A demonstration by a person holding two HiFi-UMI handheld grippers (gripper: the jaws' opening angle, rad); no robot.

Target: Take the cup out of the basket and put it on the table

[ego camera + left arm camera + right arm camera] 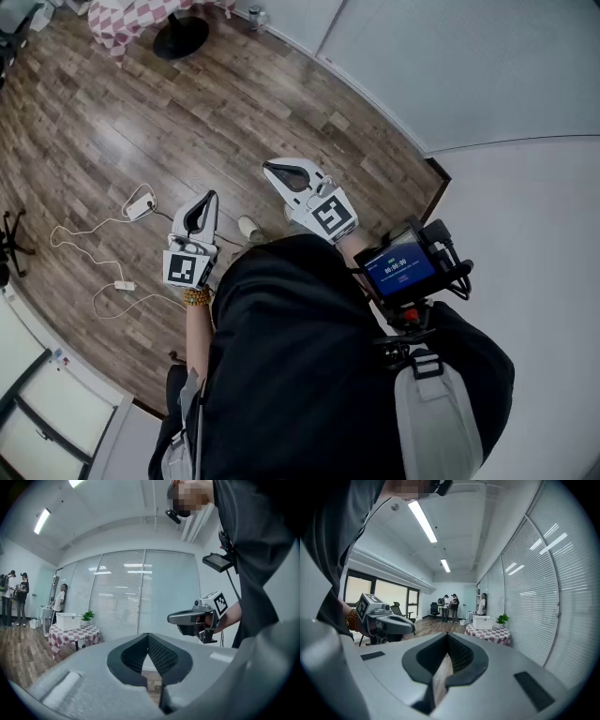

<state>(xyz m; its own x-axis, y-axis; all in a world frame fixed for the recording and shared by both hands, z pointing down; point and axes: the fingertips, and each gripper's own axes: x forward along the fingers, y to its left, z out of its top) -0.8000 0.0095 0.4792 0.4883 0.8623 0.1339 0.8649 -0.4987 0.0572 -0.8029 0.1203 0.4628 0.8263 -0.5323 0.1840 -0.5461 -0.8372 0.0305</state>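
HANDS STILL EMPTY: A person stands on the wood floor [187,112] well apart from the checkered table [490,634]. The left gripper [148,635] and right gripper [448,635] are held near level, each with its jaws pressed together on nothing. The white basket [483,622] sits on that table, just beside a small plant [502,618]. The cup is presumably inside the basket, too far off to make out. Likely light, rigid and smooth-walled, it should take a pinch across its rim, one jaw inside and one outside. The basket looks light too and may shift on the table unless steadied.
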